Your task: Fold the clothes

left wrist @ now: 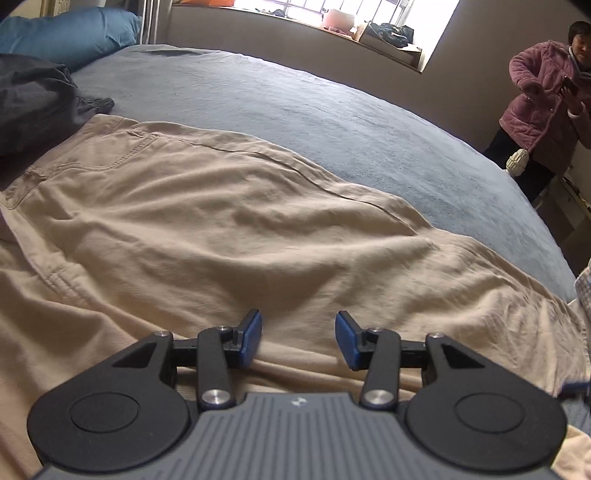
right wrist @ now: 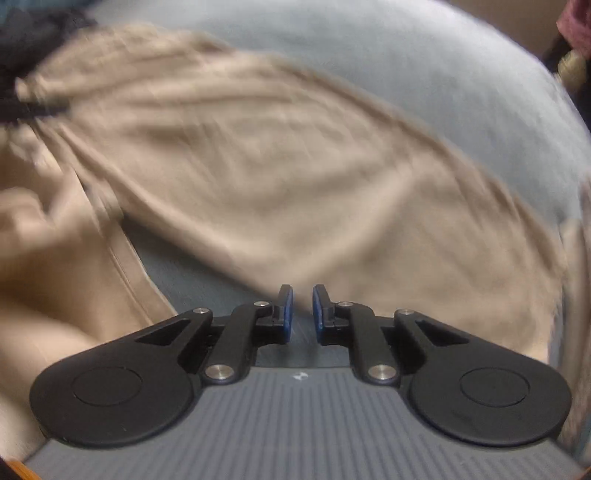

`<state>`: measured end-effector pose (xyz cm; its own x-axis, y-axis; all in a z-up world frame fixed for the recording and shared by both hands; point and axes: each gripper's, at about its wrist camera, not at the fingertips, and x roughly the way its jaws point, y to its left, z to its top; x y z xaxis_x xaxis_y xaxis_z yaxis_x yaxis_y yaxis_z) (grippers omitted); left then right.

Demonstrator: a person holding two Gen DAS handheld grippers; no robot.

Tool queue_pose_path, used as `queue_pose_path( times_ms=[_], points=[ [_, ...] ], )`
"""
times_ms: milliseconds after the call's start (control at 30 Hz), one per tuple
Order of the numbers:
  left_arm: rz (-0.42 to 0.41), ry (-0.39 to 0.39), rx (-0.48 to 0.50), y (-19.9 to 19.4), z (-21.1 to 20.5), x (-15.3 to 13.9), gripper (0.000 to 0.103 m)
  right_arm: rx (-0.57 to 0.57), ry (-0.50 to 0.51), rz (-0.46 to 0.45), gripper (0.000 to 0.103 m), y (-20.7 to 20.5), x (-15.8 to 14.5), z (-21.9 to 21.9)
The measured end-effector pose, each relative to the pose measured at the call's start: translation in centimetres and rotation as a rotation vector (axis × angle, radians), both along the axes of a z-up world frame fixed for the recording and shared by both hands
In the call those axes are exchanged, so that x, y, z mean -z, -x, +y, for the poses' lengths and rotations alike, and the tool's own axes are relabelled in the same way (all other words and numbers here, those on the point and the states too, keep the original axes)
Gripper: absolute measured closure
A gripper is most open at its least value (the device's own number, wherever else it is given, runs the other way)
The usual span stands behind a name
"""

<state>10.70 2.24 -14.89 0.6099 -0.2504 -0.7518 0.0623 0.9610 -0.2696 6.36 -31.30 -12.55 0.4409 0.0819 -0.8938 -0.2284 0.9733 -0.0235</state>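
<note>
Careful: your left gripper (left wrist: pixel 298 339) stands open over the beige trousers (left wrist: pixel 221 229) spread ahead of it, your right gripper (right wrist: pixel 302 310) nearly closed on nothing, so a hasty pinch could bunch one layer.

daylight pours in through the window (left wrist: pixel 332 14) at the top of the left wrist view, blown out to near white, with glare on the sill. it lights the grey-blue bedspread (left wrist: pixel 332 122) evenly and softly; shadows are faint, pooling only in the creases of the beige trousers (left wrist: pixel 221 221). that view is sharp, apart from slight smear at the right edge. fisheye distortion bows the bed into a dome and darkens the corners. the right wrist view is dimmer and heavily motion-blurred: the trousers (right wrist: pixel 258 166) streak, while the right gripper (right wrist: pixel 303 306) itself stays crisp.
</note>
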Motion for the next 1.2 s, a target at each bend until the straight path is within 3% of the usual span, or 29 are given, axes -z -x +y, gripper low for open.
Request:
queue_pose_path(
  times_ms=[100, 233, 333, 467, 567, 733, 867, 1100, 1200],
  points=[
    [-0.004, -0.027, 0.011, 0.5, 0.2, 0.0, 0.057, -0.062, -0.104, -0.077, 0.092, -4.2, -0.7, 3.6],
    [-0.014, -0.061, 0.032, 1.5, 0.3, 0.3, 0.057, -0.159, -0.151, -0.083, 0.091, -8.2, 1.6, 8.8],
    [-0.029, -0.062, 0.047, 1.9, 0.5, 0.5, 0.057, -0.180, -0.103, -0.016, 0.090, -6.3, 3.4, 8.8],
    [-0.052, -0.048, 0.063, 2.3, 0.8, 0.7, 0.057, -0.115, -0.052, 0.056, 0.089, -1.9, 2.5, 5.3],
    [-0.080, -0.062, 0.092, 2.7, 0.8, 0.8, 0.057, -0.070, 0.003, 0.081, 0.089, -1.6, 1.0, 4.4],
    [-0.100, -0.064, 0.105, 3.1, 1.0, 0.8, 0.057, -0.162, -0.102, -0.087, 0.089, -7.8, -1.2, 9.8],
    [-0.106, -0.051, 0.095, 3.3, 1.6, 0.7, 0.057, -0.269, -0.180, -0.150, 0.089, -13.9, -0.2, 17.1],
    [-0.111, -0.026, 0.095, 2.5, 2.1, 1.1, 0.057, -0.215, -0.251, -0.096, 0.089, -19.3, 0.1, 21.3],
    [-0.103, -0.006, 0.099, 2.2, 2.4, 1.4, 0.056, -0.150, -0.150, -0.040, 0.090, -22.4, 2.3, 22.6]
  ],
)
